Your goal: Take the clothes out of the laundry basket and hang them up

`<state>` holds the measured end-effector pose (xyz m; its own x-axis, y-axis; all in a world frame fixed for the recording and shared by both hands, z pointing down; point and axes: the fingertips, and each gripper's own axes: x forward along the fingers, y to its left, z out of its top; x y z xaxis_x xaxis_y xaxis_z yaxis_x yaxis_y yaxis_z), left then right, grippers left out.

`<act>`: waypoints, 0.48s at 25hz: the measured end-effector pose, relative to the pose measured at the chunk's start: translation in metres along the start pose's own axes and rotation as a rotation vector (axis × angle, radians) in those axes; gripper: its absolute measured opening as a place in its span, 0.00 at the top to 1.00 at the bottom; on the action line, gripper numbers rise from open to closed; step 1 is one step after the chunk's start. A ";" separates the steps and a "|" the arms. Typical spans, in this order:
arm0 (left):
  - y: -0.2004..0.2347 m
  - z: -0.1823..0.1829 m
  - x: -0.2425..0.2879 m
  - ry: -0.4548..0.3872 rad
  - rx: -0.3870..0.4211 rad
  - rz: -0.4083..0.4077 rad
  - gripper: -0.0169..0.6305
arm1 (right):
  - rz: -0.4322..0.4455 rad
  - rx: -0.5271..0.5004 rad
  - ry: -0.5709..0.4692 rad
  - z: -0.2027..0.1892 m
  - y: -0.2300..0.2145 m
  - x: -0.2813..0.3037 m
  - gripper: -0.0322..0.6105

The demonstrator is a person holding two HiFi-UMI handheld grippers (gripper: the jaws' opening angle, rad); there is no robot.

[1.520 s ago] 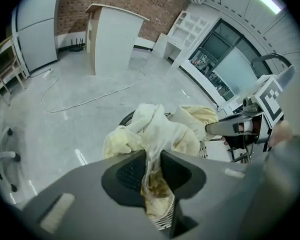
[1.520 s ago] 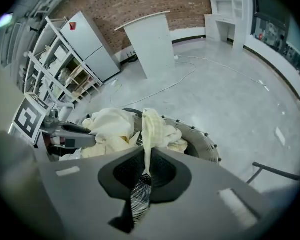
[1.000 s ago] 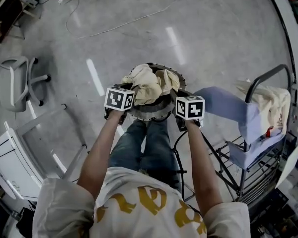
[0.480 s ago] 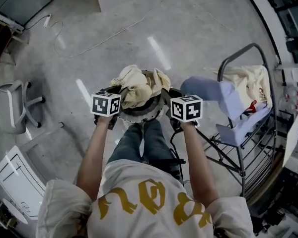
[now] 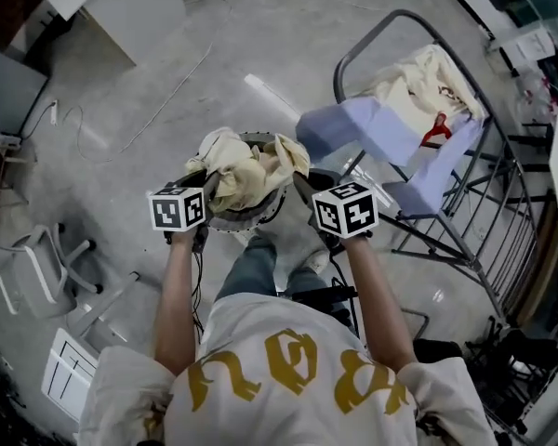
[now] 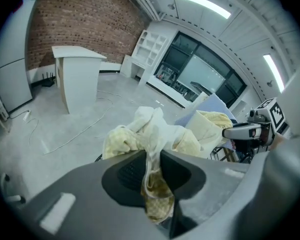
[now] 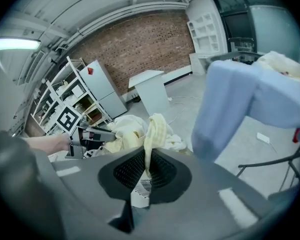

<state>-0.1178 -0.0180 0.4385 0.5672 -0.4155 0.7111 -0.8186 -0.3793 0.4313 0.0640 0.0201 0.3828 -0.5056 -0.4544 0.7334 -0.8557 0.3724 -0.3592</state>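
One cream garment (image 5: 246, 170) bunched over basket (image 5: 245, 222) (dark rim).

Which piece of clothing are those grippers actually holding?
The pale yellow garment over the basket: the left gripper and right gripper both pinch it. The lavender garment and cream garment just hang on the rack.
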 end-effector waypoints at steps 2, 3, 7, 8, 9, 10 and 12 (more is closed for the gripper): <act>-0.023 -0.001 0.006 0.007 0.030 -0.011 0.84 | -0.009 0.014 -0.021 -0.012 -0.010 -0.021 0.89; -0.037 -0.002 0.008 0.009 0.045 -0.015 0.84 | -0.010 0.025 -0.033 -0.018 -0.014 -0.032 0.89; -0.097 -0.004 0.018 0.005 0.112 -0.032 0.84 | -0.017 0.074 -0.100 -0.041 -0.036 -0.081 0.89; -0.112 -0.007 0.019 0.003 0.124 -0.037 0.84 | -0.022 0.085 -0.116 -0.048 -0.041 -0.095 0.89; -0.127 -0.011 0.019 0.001 0.133 -0.042 0.84 | -0.027 0.095 -0.131 -0.055 -0.046 -0.108 0.89; -0.142 -0.014 0.019 -0.001 0.144 -0.048 0.84 | -0.034 0.104 -0.145 -0.063 -0.050 -0.122 0.89; -0.172 -0.020 0.020 -0.001 0.166 -0.063 0.84 | -0.047 0.120 -0.173 -0.077 -0.060 -0.149 0.89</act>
<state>0.0324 0.0557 0.3895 0.6172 -0.3876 0.6847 -0.7552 -0.5361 0.3773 0.1989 0.1282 0.3393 -0.4673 -0.6051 0.6446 -0.8805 0.2529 -0.4009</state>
